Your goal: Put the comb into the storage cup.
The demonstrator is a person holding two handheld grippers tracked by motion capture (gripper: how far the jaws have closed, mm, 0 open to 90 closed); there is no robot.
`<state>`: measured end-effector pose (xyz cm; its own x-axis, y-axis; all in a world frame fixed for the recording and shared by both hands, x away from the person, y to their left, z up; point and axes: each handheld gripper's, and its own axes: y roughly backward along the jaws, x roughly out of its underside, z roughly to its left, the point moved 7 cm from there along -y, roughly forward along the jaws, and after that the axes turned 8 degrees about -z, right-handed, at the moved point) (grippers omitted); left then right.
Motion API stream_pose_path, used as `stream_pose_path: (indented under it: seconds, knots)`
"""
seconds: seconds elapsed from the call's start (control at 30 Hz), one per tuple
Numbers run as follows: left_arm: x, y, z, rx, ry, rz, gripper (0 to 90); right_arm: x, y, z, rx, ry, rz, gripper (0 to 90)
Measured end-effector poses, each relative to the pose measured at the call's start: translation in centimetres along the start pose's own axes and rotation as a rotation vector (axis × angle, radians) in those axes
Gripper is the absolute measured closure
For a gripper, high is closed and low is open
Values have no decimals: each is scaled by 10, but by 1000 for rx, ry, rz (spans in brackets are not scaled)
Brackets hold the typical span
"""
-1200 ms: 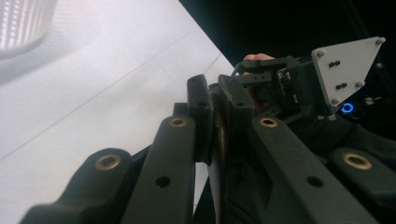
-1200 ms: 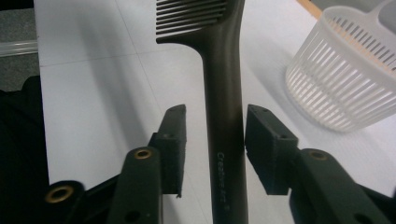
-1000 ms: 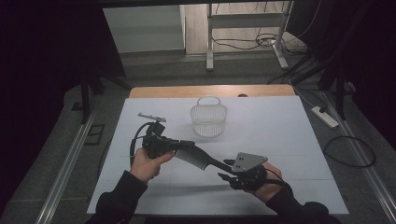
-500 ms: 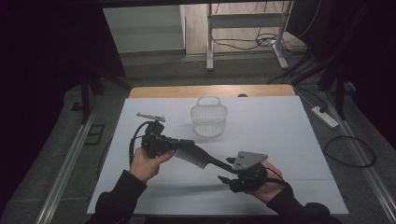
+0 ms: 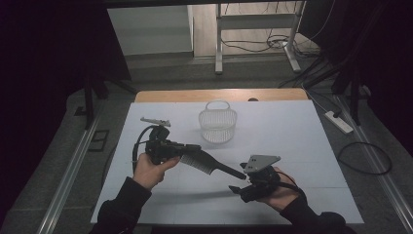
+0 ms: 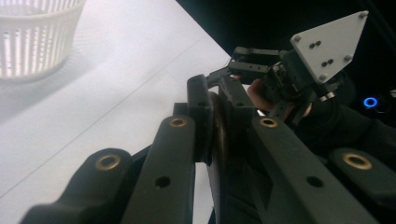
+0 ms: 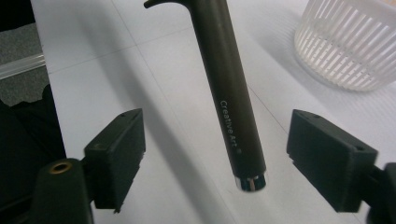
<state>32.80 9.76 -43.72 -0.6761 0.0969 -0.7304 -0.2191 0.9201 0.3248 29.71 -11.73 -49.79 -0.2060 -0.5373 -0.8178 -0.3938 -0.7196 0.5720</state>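
Observation:
A black comb (image 5: 202,161) with a long round handle (image 7: 224,70) hangs level above the white table (image 5: 292,131). My left gripper (image 5: 181,149) is shut on its toothed end, and the jaws of the left gripper (image 6: 214,100) pinch it tightly. The right gripper (image 5: 239,187) sits at the handle's tip. Its jaws have just been opening. In the right gripper view my right gripper (image 7: 223,144) is open, with the handle between the pads and touching neither. The right gripper (image 6: 245,63) also appears beyond the comb in the left gripper view.
A white slatted basket (image 5: 217,126) stands upright at the table's middle back, also seen as the basket (image 7: 355,42) and the basket (image 6: 32,37). A small metal clip (image 5: 155,121) lies at the back left. A power strip (image 5: 338,122) lies on the floor right.
The right gripper's jaws have spread away from the comb's handle tip. Both hands and the comb stay where they were.

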Motion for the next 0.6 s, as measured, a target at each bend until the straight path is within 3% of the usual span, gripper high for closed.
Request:
stream_pose_path:
  seconds: [0.33,0.6]
  knots:
    - [-2,4,2,-39,-24,-4,837,3,7,-9,19,-48,20,170]
    - [-4,10,4,-62,-32,-13,837,7,8,-12,35,-73,43,62]
